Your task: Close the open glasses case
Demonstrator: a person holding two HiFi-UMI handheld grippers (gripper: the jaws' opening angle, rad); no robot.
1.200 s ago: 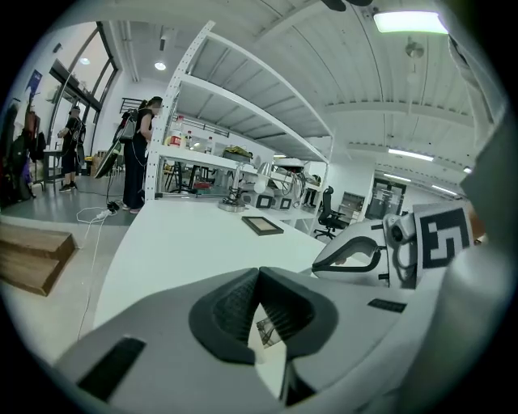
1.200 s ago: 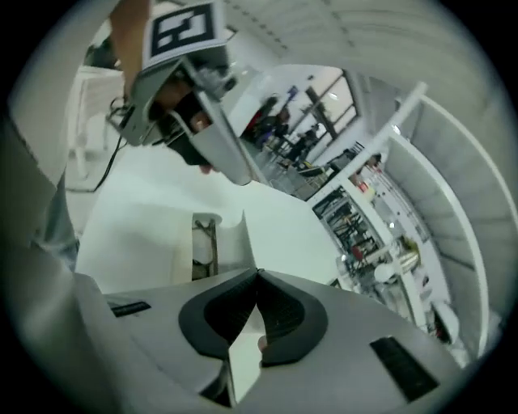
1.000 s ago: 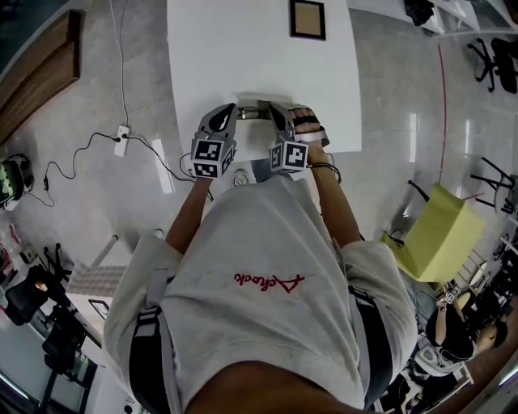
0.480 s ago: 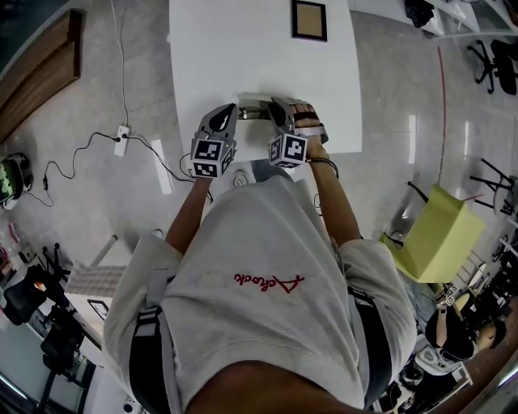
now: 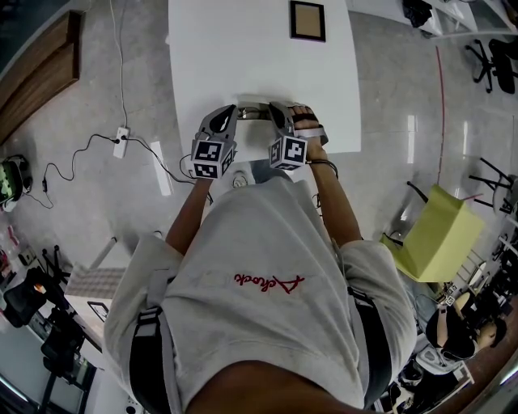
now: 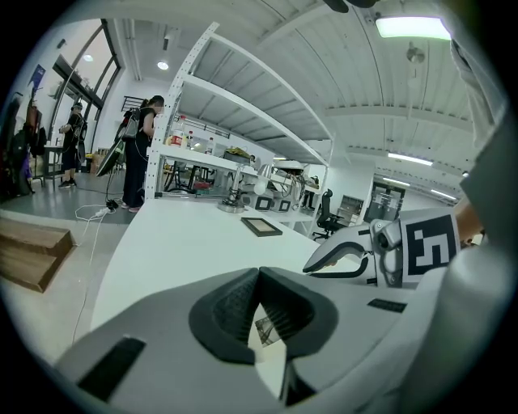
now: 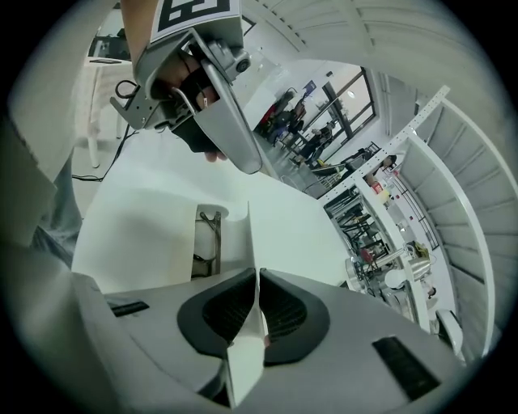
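- The white hard-shell glasses case point(image 7: 222, 212) sits at the near edge of the white table point(image 5: 243, 57), between the two grippers, and it is not yet closed. Its thin white lid point(image 7: 245, 356) stands up, seen edge-on.
- The right gripper point(image 7: 257, 279) has just been closing its jaws, and they are now clenched on that lid. I judge the grasp made and the swing down onto the base still to do.
- The left gripper point(image 6: 259, 275) hangs just beside the case with its jaw tips pressed together. I can make out nothing gripped between them.
- A dark pair of glasses point(image 7: 206, 242) lies inside the case, only partly visible.
- In the head view the grippers and the person's hands cover nearly all of the case.
- No view shows the hinge or the catch.
- A small patterned scrap shows through the gap behind the left jaw tips, too small to tell what it is.
- A brown square frame point(image 5: 307, 19) lies near the table's far edge, well apart.
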